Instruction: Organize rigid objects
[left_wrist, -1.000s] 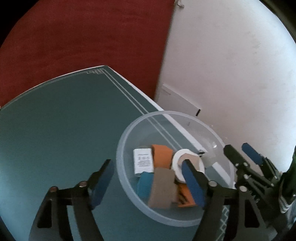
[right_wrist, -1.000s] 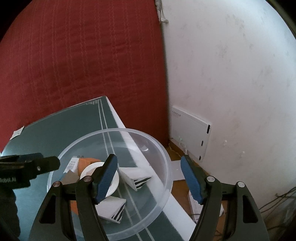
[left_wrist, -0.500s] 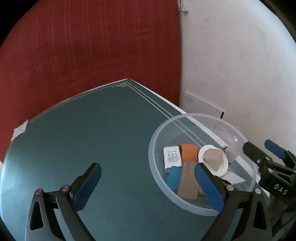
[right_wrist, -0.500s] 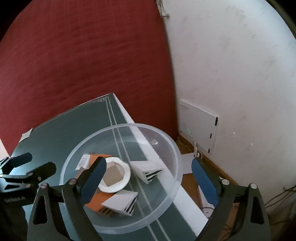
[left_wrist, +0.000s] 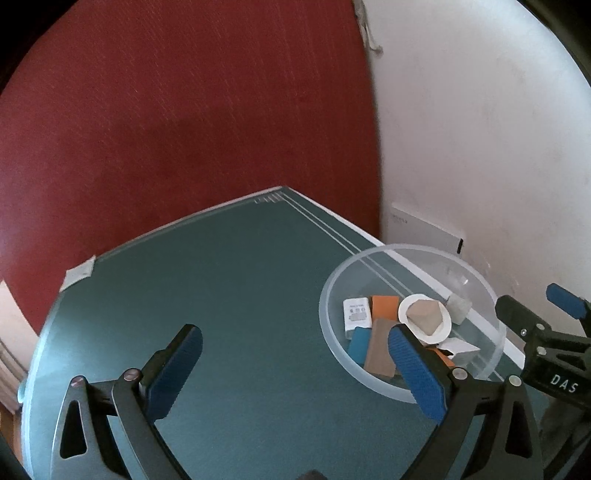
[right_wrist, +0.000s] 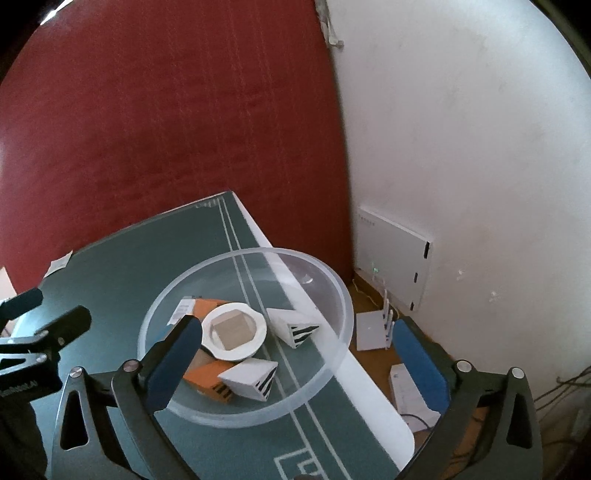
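A clear plastic bowl (left_wrist: 332, 291) stands on the green table (left_wrist: 229, 280) near its right edge; it also shows in the right wrist view (right_wrist: 332, 280). In it lie a white round dish holding a tan block (right_wrist: 234, 330), two white striped wedges (right_wrist: 293, 326), orange pieces (right_wrist: 207, 376), a white labelled box (left_wrist: 356, 312), a blue piece (left_wrist: 360, 345) and a tan piece (left_wrist: 380, 350). My left gripper (left_wrist: 295, 373) is open and empty, above the table left of the bowl. My right gripper (right_wrist: 299, 360) is open and empty above the bowl's near right side.
A red padded backrest (left_wrist: 184, 110) rises behind the table. A white wall (right_wrist: 480, 147) stands to the right, with a white wall box (right_wrist: 395, 254). A router (right_wrist: 371, 330) and cables lie on the floor beside the table's right edge.
Both grippers have pulled back and up from the bowl. The left gripper has swung left, so the bowl now sits at its right. Both jaws stand wider open.
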